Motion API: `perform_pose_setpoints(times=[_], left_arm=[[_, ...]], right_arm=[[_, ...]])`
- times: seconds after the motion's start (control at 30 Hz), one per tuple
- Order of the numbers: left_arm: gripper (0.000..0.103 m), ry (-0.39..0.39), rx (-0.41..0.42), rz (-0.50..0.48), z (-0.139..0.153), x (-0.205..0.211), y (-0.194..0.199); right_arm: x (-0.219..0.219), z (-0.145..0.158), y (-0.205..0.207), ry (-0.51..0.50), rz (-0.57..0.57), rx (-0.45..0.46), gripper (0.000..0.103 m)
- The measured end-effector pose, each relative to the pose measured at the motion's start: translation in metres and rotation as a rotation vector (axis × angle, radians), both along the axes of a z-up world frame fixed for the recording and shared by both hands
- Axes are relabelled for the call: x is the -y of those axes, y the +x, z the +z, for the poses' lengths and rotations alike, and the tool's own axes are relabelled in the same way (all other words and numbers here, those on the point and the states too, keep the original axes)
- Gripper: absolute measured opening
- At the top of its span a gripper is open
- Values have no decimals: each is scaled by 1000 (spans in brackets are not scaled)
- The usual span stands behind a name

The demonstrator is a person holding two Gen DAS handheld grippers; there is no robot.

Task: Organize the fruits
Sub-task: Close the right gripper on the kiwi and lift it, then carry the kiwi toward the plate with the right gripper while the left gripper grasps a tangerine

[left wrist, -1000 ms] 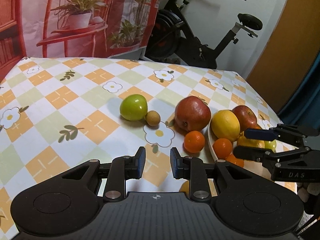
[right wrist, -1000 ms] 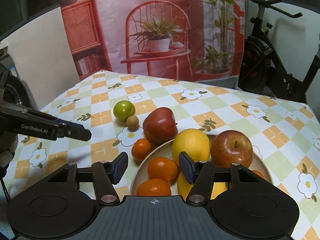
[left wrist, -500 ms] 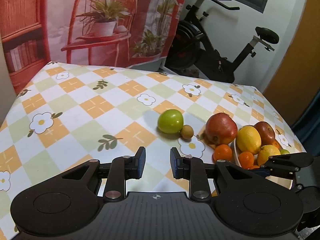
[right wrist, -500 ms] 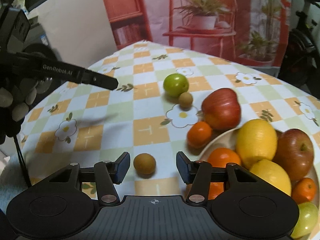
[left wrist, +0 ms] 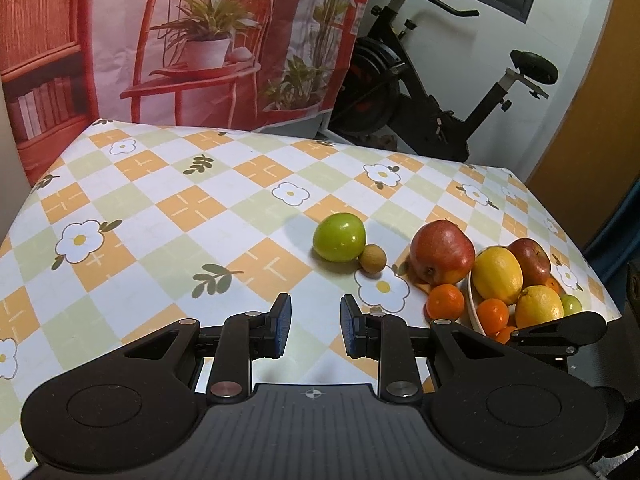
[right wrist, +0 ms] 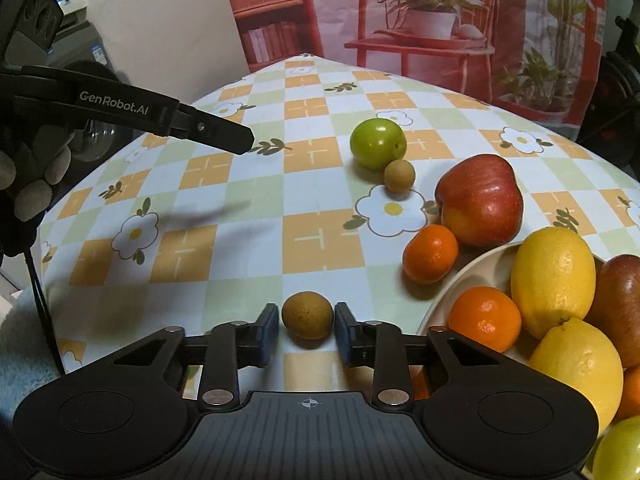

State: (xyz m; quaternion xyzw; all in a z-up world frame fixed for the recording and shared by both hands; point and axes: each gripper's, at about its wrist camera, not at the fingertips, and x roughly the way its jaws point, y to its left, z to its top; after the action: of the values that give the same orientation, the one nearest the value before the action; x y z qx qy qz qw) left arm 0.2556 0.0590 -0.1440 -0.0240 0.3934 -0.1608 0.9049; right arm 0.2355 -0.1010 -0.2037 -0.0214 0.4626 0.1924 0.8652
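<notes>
A cream plate [right wrist: 452, 280] at the right holds lemons, tangerines and a red apple. Loose on the checked cloth lie a green apple [right wrist: 378, 143], a small brown fruit [right wrist: 399, 175], a big red apple [right wrist: 480, 200] and a tangerine [right wrist: 430, 253]. A second small brown fruit [right wrist: 307, 315] sits on the cloth between the fingers of my right gripper [right wrist: 306, 332], which is open with a small gap each side. My left gripper [left wrist: 315, 326] is open and empty above the cloth, well short of the green apple [left wrist: 339, 237]. The plate [left wrist: 474, 312] shows at the left wrist view's right.
The left gripper's arm [right wrist: 160, 116] reaches in from the left of the right wrist view, above the cloth. An exercise bike [left wrist: 432, 92] stands behind the table. A printed backdrop [left wrist: 200, 40] hangs at the back. The table's edges fall off left and right.
My right gripper swung left off the plate and came down around the near brown fruit, its fingers narrowing. My left gripper pulled back and up from the fruits.
</notes>
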Motion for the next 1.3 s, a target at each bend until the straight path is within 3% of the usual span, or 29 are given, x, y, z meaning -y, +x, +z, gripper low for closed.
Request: perform_pose_setpoints(times=[0.37, 0.73, 0.97, 1.3], left_arm=[[28, 5, -23, -31, -2, 16, 4], [28, -1, -50, -108, -7, 56, 12], [36, 17, -56, -189, -14, 90, 21], [39, 4, -114, -170, -31, 112, 35]], right_arm=[[17, 14, -11, 43, -69, 86, 26], [67, 35, -33, 72, -219, 188, 26], [102, 41, -49, 112, -309, 228, 26], [117, 42, -63, 128, -334, 256, 26]])
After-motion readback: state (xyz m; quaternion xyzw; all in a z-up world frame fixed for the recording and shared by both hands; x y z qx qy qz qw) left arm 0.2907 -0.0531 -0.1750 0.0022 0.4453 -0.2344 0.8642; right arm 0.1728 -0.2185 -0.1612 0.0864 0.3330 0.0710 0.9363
